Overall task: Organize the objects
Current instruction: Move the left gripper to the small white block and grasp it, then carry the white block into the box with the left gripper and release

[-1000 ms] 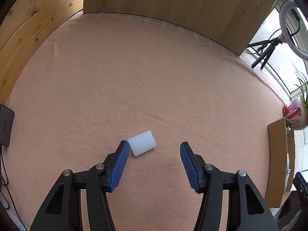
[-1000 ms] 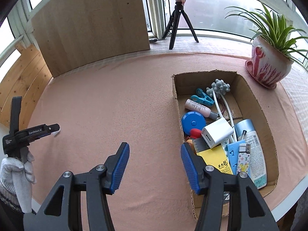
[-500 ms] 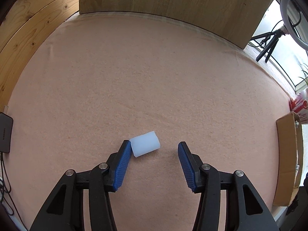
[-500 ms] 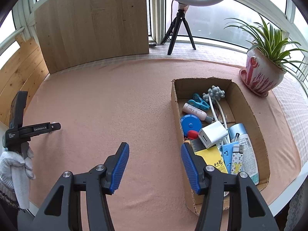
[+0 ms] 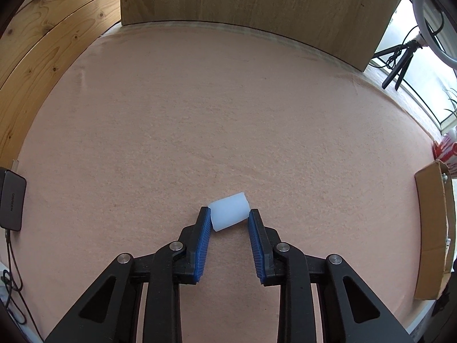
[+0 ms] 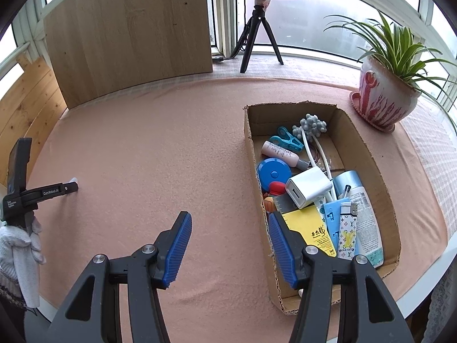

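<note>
Left wrist view: left gripper (image 5: pixel 228 217) pointed steeply down at the pink felt cloth (image 5: pixel 228 108), jaws closing, with a small white translucent cylinder (image 5: pixel 228 212) lying on its side between the blue pads (image 5: pixel 203 240). Both pad tips touching the cylinder's ends. Cardboard box (image 5: pixel 434 228) at the far right edge, well apart from the cylinder. Black adapter (image 5: pixel 11 203) at the left edge.

Right wrist view: right gripper (image 6: pixel 230 225) hovering with jaws parted, nothing between them, right fingertip just before the box's near left wall. Cardboard box (image 6: pixel 368 154) crowded with a white charger (image 6: pixel 307 187), blue tape measure (image 6: pixel 271 173), blue clip (image 6: pixel 287 140), pink tube (image 6: pixel 280 153) and lighter (image 6: pixel 347 228). Potted plant (image 6: pixel 385 97) beyond the box. Gloved hand (image 6: pixel 17 245) at far left, holding the left gripper (image 6: pixel 70 186) down on the cloth.
</note>
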